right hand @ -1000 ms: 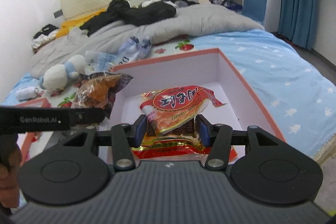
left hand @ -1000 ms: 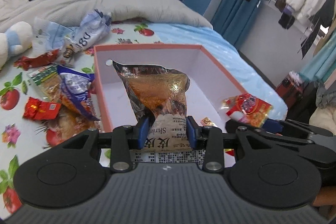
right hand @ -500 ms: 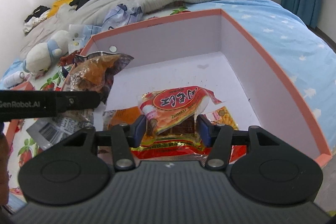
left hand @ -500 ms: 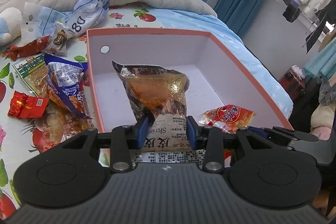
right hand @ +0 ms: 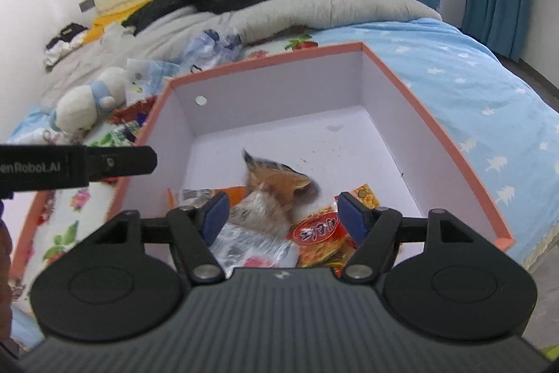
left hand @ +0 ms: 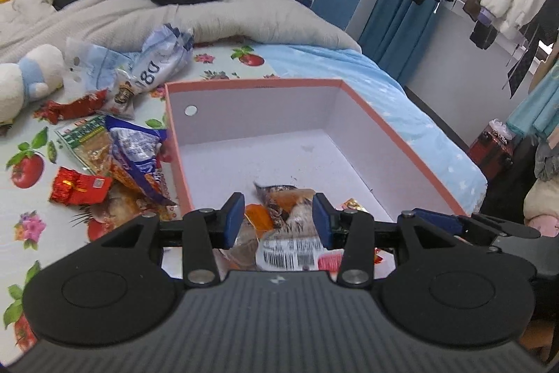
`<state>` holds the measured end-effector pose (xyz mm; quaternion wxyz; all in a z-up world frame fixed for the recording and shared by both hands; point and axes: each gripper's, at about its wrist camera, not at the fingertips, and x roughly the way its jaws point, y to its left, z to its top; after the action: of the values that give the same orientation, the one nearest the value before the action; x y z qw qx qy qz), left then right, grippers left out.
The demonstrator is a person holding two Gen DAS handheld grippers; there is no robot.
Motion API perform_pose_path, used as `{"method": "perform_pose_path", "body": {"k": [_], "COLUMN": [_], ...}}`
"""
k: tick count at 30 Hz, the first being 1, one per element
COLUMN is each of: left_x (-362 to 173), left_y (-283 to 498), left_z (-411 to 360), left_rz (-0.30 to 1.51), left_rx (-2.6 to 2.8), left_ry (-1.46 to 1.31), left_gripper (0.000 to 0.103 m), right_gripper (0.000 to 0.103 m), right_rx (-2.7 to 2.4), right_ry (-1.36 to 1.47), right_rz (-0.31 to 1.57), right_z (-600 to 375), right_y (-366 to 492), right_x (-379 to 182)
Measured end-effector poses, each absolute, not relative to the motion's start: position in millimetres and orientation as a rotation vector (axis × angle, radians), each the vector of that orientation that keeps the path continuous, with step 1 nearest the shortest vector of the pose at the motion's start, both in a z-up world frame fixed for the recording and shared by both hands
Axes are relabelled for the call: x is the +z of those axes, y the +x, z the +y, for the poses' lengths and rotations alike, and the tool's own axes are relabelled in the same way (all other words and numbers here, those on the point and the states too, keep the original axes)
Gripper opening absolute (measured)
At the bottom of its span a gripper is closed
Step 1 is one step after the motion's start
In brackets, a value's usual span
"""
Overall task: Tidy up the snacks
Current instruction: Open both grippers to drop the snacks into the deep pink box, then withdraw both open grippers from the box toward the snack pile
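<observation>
Both claws, left (left hand: 277,215) and right (right hand: 282,213), apart above snack packets (right hand: 276,198) in the box (right hand: 433,131).

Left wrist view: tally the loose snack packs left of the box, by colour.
Red: 2, the small red pack and the long red wrapper
Blue-and-white: 2, the crumpled bag and the flat pouch
Blue-and-orange: 1, the chip bag
Green-labelled: 1, the flat pack
Brown-label: 1, the small sachet
Total: 7 visible; more may be hidden under the pile.
</observation>
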<state>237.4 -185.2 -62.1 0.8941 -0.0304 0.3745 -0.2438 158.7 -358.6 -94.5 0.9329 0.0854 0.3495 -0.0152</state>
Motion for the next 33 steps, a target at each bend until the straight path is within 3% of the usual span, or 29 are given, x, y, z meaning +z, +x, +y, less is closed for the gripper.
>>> {"method": "perform_pose_path", "body": {"k": [15, 33], "left_x": [8, 1], "left_y": [153, 59], "left_z": [-120, -34], "left_rz": [0.611, 0.633], "left_rx": [-0.388, -0.264], "left_ry": [-0.092, -0.126], "left_gripper": [0.049, 0.049], "right_gripper": [0.07, 0.075], "right_rx": [0.069, 0.185], "right_ry": [0.165, 0.156], "right_rz": [0.556, 0.509], "right_z": [-322, -257], "right_y": [109, 45], "right_x": [-33, -24]}}
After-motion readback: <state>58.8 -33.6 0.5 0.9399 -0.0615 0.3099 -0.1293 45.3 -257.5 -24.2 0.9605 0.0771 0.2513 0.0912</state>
